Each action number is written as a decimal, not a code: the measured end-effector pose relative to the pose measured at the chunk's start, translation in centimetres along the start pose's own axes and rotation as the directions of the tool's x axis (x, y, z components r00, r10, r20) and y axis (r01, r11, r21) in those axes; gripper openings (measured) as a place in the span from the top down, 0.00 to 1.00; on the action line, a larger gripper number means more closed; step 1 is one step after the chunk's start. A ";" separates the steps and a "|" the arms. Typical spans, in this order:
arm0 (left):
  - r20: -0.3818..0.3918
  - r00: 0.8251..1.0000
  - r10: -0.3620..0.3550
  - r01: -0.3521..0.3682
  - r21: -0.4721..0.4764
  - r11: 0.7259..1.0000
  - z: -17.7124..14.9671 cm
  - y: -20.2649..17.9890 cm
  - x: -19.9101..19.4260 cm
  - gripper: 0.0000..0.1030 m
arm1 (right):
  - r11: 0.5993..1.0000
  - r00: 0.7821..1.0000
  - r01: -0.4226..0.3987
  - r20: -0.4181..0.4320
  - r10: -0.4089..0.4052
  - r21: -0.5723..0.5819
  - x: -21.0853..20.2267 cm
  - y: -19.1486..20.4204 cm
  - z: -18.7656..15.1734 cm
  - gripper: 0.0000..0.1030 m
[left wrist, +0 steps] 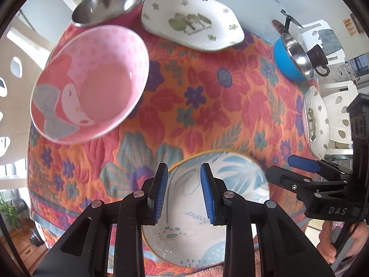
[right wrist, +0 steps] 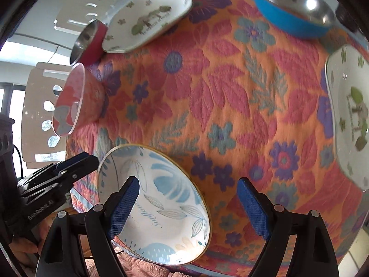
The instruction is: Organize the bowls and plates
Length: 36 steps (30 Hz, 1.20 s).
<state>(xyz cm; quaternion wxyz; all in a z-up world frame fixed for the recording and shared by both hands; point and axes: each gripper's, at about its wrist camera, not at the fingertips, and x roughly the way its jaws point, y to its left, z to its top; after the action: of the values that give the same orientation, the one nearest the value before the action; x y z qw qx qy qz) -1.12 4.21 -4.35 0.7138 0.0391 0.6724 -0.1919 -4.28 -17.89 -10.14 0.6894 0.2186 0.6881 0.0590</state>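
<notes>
Floral tablecloth (left wrist: 207, 97) carries a blue-leaf bowl (left wrist: 230, 177) at its near edge. Left gripper (left wrist: 184, 192) hovers over that bowl, fingers partly open and empty; right gripper (right wrist: 188, 210) beside it gapes wide, empty.

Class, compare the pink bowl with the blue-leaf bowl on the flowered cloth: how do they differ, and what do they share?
The pink bowl is pink inside with a cartoon figure; the blue-leaf bowl is white with blue leaves, lettering and a thin gold rim. The pink bowl sits further back beside the steel bowl with the red outside; the blue-leaf bowl sits at the near edge, right in front of both grippers. Both are round, upright, empty, and rest on the cloth.
</notes>
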 end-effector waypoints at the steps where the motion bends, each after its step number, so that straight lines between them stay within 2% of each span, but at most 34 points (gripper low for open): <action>1: 0.005 1.000 0.002 -0.002 -0.001 1.000 0.2 -0.2 -0.1 0.74 | 1.000 1.000 0.003 0.011 -0.003 -0.011 -0.3 0.5 0.1 0.17; 11: 0.063 0.998 0.006 -0.002 -0.066 0.998 2.8 -0.9 -1.3 0.74 | 0.997 0.996 0.034 0.084 -0.027 -0.075 -3.5 1.9 3.7 0.17; 17: 0.130 0.991 0.021 -0.010 -0.086 0.996 6.0 -0.9 -3.3 0.74 | 0.988 0.991 0.053 0.127 -0.034 -0.148 -6.1 3.5 6.9 0.17; 24: 0.243 0.970 -0.008 0.048 -0.160 0.986 11.1 0.0 -7.3 0.74 | 0.961 0.978 0.062 0.207 -0.005 -0.270 -11.0 6.7 11.5 0.17; 27: 0.295 0.955 0.011 0.053 -0.207 0.977 13.2 0.9 -8.3 0.66 | 0.957 0.964 0.043 0.265 0.035 -0.285 -13.7 7.5 13.9 0.17; 29: 0.292 0.956 0.029 0.049 -0.257 0.965 13.9 1.4 -7.6 0.66 | 0.959 0.945 0.023 0.320 0.072 -0.281 -15.3 7.7 15.9 0.15; 31: 0.261 0.965 0.008 0.078 -0.317 0.945 14.5 2.0 -5.6 0.66 | 0.967 0.932 0.023 0.357 0.071 -0.252 -15.3 7.5 18.1 0.13; 32: 0.233 0.972 0.003 0.078 -0.340 0.937 14.7 2.2 -4.3 0.66 | 0.971 0.931 0.024 0.358 0.065 -0.238 -14.8 7.4 18.9 0.13; 36: 0.149 0.989 0.025 0.033 -0.378 0.925 15.0 2.0 -0.6 0.66 | 0.984 0.961 0.032 0.275 0.018 -0.177 -9.3 6.3 22.1 0.13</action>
<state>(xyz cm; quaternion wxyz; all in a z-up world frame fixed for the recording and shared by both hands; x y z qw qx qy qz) 13.68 1.44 -2.79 0.7563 -0.1156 0.6409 -0.0623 18.24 -20.63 -0.10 0.7953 0.1592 0.5783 0.0875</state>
